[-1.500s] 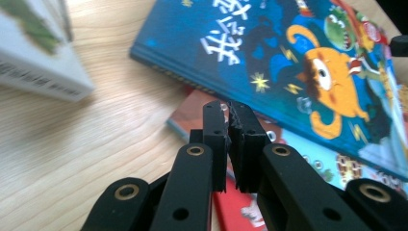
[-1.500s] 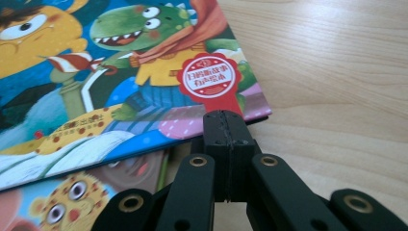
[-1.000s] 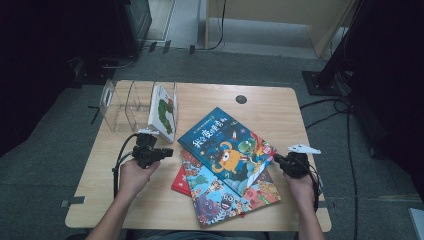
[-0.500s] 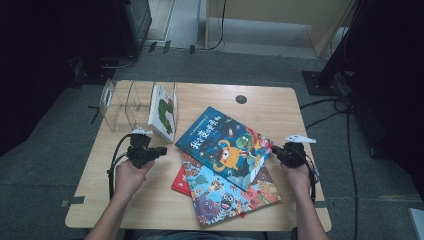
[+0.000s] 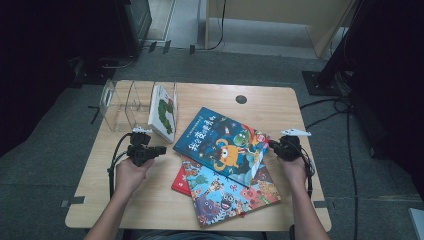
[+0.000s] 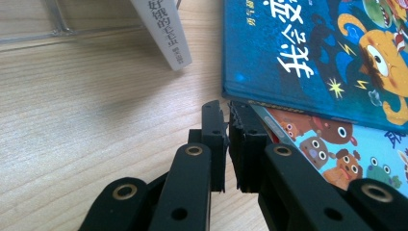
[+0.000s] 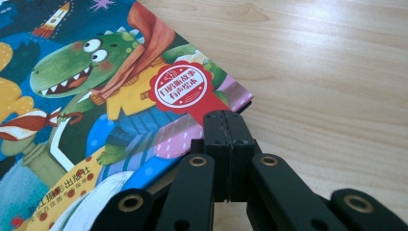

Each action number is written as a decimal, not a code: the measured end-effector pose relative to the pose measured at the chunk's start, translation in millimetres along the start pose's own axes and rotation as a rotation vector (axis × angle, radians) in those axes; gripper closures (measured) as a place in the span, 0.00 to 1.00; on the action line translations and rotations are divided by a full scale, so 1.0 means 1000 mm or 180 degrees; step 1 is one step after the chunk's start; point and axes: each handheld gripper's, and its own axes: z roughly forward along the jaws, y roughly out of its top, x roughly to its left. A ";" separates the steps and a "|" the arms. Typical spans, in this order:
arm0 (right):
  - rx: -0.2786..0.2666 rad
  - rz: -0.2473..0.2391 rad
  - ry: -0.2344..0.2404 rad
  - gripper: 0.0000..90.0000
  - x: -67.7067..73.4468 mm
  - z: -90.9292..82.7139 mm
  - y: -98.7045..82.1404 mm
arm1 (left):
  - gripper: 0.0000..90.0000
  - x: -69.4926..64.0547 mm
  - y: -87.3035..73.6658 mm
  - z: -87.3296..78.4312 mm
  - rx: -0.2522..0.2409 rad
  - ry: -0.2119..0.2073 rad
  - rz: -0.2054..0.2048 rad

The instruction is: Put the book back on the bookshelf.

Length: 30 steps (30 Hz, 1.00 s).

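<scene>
Both claws are clenched on nothing: the left gripper (image 5: 159,149) with only a sliver between its jaws, the right gripper (image 5: 273,146) fully closed. They flank the dark-blue hardcover picture book with an orange monster (image 5: 224,144), which lies flat atop two other picture books (image 5: 227,192) at the centre of the light wooden table (image 5: 100,200). Seen from above, the left sits at the book's nine o'clock, the right at its three o'clock corner. The clear wire book rack (image 5: 125,105), holding a white caterpillar book (image 5: 164,111), stands at ten o'clock. To lift it cleanly, I judge one claw should nudge the edge while the other opens, slides under the cover's lip and pinches only the top book.
</scene>
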 end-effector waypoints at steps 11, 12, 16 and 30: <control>-0.0034 0.0051 0.0066 1.00 0.005 -0.001 0.000 | 0.95 0.007 0.002 0.010 0.0006 -0.0021 -0.0044; -0.0038 0.0031 0.0068 1.00 0.006 -0.002 0.000 | 0.95 0.006 0.003 0.014 0.0022 -0.0017 -0.0031; -0.0020 -0.0012 0.0081 1.00 0.011 -0.005 -0.002 | 0.94 0.004 0.005 0.019 0.0036 -0.0014 -0.0003; 0.0000 -0.0064 0.0200 0.99 0.021 -0.016 -0.018 | 0.99 -0.005 0.011 0.033 0.0163 -0.0024 0.0126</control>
